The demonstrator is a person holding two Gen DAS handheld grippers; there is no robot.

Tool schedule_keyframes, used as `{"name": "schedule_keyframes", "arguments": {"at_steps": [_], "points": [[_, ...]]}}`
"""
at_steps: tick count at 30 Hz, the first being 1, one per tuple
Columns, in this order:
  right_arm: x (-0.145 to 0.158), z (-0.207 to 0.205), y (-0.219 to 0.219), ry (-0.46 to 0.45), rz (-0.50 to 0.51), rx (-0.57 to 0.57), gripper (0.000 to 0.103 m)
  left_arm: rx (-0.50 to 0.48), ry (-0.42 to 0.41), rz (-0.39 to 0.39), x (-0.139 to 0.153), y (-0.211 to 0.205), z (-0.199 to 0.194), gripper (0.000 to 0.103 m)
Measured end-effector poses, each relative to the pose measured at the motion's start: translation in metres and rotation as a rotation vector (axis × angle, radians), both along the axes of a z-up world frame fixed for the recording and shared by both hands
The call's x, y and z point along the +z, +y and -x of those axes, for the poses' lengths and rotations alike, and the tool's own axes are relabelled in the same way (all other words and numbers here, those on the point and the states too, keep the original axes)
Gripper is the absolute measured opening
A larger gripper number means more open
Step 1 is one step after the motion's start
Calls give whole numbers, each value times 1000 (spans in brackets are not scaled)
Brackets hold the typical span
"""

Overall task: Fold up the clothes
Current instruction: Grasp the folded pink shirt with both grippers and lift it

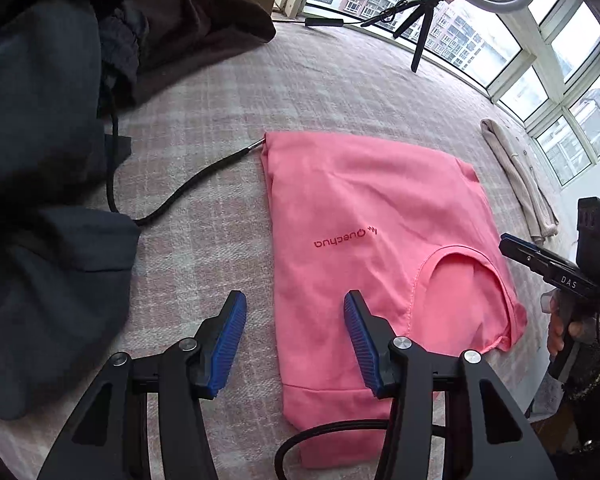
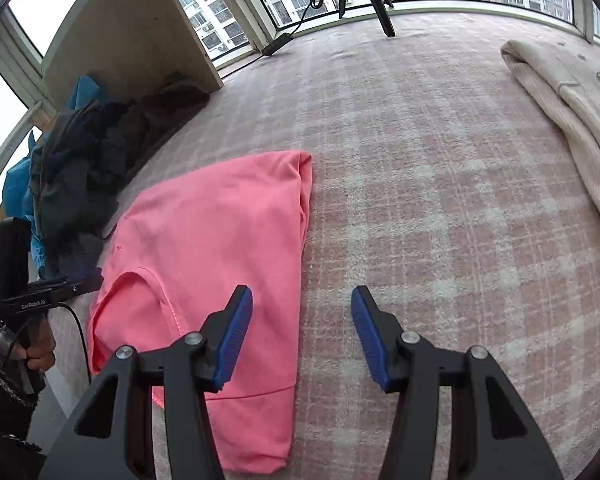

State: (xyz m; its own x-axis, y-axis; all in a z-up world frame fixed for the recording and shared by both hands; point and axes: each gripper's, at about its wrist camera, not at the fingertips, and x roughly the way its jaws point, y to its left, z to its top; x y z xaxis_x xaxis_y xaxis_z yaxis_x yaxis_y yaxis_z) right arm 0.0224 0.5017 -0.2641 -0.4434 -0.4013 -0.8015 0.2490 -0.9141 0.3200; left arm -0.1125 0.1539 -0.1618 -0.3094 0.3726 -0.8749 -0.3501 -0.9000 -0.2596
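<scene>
Under your two claws the pink T-shirt point(image 1: 372, 240) lies flat on the plaid bed cover point(image 1: 204, 128), its long axis running away from you. The left claw point(image 1: 296, 340) straddles its left edge, the right claw point(image 2: 302, 336) its right edge; both gape empty.

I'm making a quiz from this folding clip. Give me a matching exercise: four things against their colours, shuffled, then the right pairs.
Things:
1. T-shirt
2. Cardigan
3. Drawstring cord
4. Gripper pads

Colours:
A. blue
B. black
C. pink
D. cream

Pairs: 1-C, 2-D, 3-B, 4-A
</scene>
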Motion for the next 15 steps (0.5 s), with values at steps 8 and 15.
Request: {"name": "schedule_keyframes", "arguments": {"at_steps": [8, 15], "points": [[0, -23, -53, 137, -242, 123, 51, -176, 133, 125, -4, 51, -22, 36], [-2, -8, -69, 64, -115, 96, 20, -180, 50, -79, -6, 44, -12, 15]]}}
